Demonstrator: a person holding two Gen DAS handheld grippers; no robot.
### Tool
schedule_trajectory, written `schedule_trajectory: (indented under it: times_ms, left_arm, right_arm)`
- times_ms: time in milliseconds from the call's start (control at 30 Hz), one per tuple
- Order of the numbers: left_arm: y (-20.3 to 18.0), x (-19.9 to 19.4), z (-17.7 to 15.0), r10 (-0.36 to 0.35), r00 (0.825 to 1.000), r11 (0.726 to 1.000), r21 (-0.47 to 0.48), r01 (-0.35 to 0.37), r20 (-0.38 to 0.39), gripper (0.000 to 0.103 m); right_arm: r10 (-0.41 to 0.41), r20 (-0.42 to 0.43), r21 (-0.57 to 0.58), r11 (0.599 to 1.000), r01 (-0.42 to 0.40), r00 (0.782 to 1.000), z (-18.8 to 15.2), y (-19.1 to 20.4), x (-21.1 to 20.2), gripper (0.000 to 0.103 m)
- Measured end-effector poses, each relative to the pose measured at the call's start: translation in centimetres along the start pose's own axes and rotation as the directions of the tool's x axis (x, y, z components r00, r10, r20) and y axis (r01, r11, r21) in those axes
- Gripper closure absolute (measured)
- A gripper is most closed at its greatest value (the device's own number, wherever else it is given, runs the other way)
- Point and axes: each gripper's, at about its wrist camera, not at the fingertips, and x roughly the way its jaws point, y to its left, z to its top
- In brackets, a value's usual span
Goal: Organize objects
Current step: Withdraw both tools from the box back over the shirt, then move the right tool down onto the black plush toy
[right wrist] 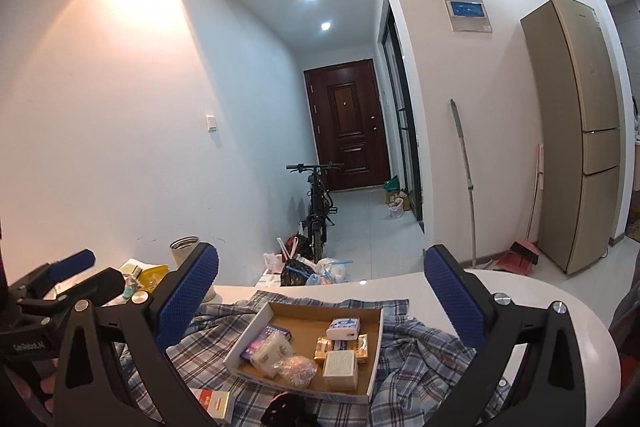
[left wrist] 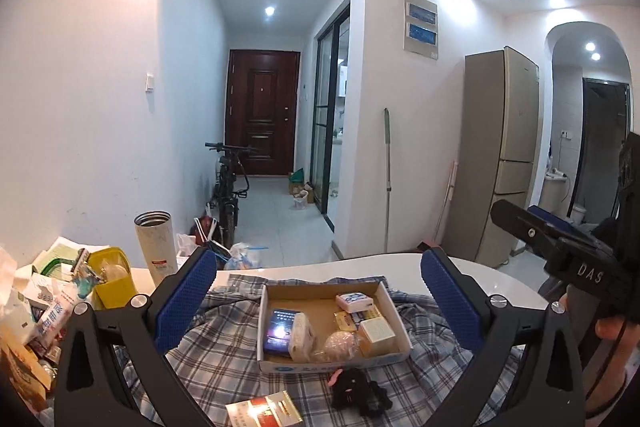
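A shallow cardboard box (left wrist: 276,291) (right wrist: 262,315) lies on a plaid cloth (left wrist: 224,343) (right wrist: 408,351) and holds several small packages, among them a dark blue packet (left wrist: 279,330) and a white soap box (left wrist: 355,300). A black plush toy (left wrist: 354,389) (right wrist: 286,409) and a red-and-gold packet (left wrist: 264,411) (right wrist: 214,401) lie on the cloth in front of the box. My left gripper (left wrist: 320,301) hovers above and short of the box, wide open and empty. My right gripper (right wrist: 320,301) is likewise raised, wide open, nothing between its blue pads (right wrist: 188,303).
On the left stand a steel thermos (left wrist: 155,247), a yellow container (left wrist: 112,281) and a heap of boxes and papers (left wrist: 36,311). The white table's rim (right wrist: 560,303) curves off to the right. Beyond it are floor, bags, a bicycle (left wrist: 226,187) and a fridge (left wrist: 496,155).
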Motion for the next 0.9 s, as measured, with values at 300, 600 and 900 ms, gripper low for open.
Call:
schedule_trajectory:
  times_ms: [300, 600, 900]
  left_arm:
    - [1.7, -1.3, -4.7, 0.03, 0.999, 0.999, -0.011, -0.03, -0.033, 0.0]
    - [3.3, 0.8, -9.5, 0.12, 0.987, 0.993, 0.019, -0.119, -0.106, 0.0]
    - [5.3, 3.8, -12.9, 0.126, 0.971, 0.99, -0.041, -0.137, -0.205, 0.0]
  right_arm:
    - [-0.034, 0.044, 0.055, 0.998, 0.031, 0.998, -3.7, 0.6, -1.6, 0.0]
    - [-0.03, 0.016, 0.115, 0.993, 0.028, 0.999, -5.9, -0.4, -0.5, 0.0]
    - [-0.054, 0.002, 0.077, 0.996, 0.053, 0.999, -7.6, -0.7, 1.3, 0.0]
